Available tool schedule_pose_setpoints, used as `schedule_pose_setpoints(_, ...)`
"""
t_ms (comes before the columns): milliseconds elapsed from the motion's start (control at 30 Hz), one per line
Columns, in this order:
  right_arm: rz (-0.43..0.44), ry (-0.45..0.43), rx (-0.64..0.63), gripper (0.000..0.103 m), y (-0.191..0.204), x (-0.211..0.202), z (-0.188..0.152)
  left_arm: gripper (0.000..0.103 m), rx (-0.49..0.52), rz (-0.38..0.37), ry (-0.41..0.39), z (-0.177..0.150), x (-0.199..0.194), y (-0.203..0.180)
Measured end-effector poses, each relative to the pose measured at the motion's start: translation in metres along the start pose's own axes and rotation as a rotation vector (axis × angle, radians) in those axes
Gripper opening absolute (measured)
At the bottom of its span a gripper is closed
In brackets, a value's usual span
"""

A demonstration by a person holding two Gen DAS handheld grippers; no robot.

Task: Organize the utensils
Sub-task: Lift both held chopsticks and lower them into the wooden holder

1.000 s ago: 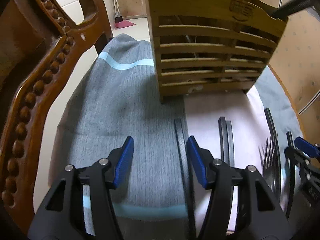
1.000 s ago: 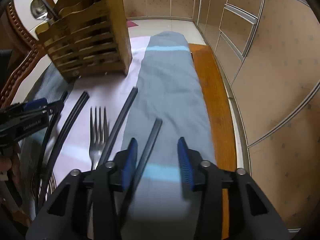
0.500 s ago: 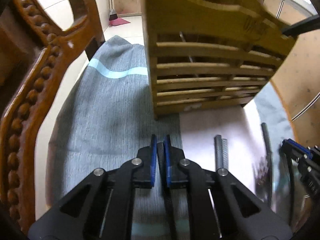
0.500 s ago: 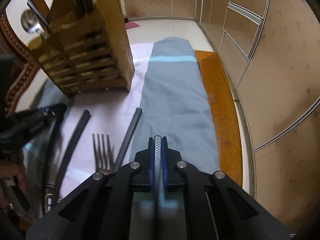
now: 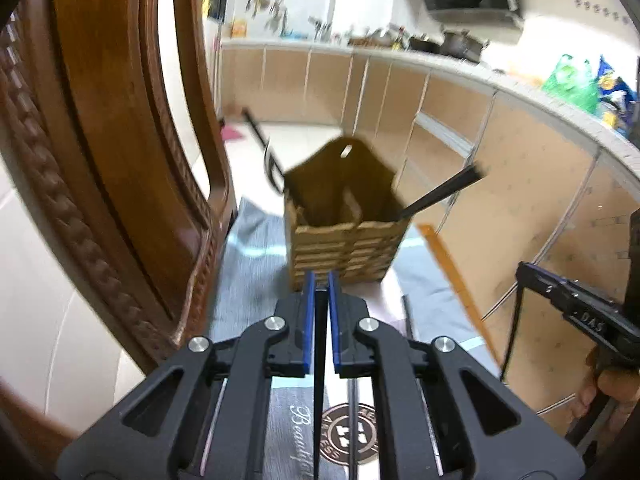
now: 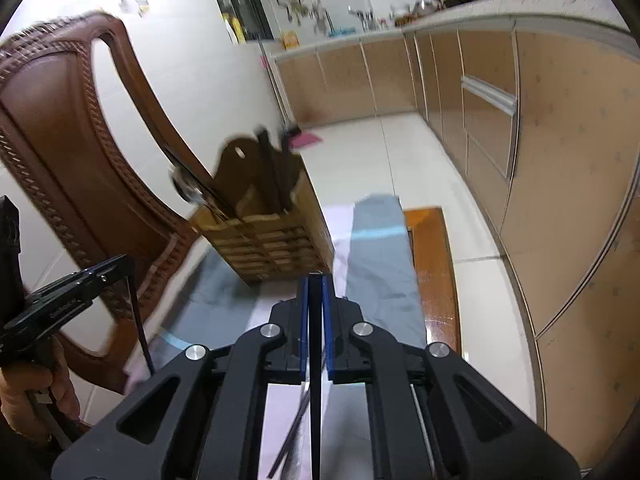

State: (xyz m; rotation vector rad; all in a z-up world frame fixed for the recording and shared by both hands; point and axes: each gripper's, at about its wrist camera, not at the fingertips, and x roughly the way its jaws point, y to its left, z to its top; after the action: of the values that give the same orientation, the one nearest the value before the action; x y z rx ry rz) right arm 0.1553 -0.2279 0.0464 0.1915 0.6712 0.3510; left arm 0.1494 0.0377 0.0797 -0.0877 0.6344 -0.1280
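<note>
A slatted wooden utensil holder [image 5: 344,236] stands on the table ahead; it also shows in the right wrist view [image 6: 268,236]. Black-handled utensils [image 5: 444,192] stick out of it. My left gripper [image 5: 320,284] is shut on a thin black utensil handle [image 5: 319,380] that hangs down, lifted above the table. My right gripper [image 6: 316,286] is shut on another black utensil handle [image 6: 316,400], also lifted. Each gripper appears in the other's view with its handle dangling: the right one [image 5: 532,276] and the left one [image 6: 120,268].
A carved wooden chair [image 5: 120,160] stands close on the left, seen also in the right wrist view [image 6: 60,140]. Grey cloth [image 6: 380,264] and pale cloth cover the table. More black utensils [image 5: 408,320] lie below. Kitchen cabinets [image 6: 520,140] run along the right.
Both grippers, shut on their black handles, have risen well above the table and tilted up. The holder now sits farther ahead and lower in view.
</note>
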Motion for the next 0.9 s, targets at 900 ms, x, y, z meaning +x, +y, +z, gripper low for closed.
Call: schedule_pose_setpoints(900, -0.015, -0.266, -0.083, 0.007, 0.039, -0.109, -0.001, 0.007, 0.017, -0.021, -0.114, -0.003, -0.092, -0.018)
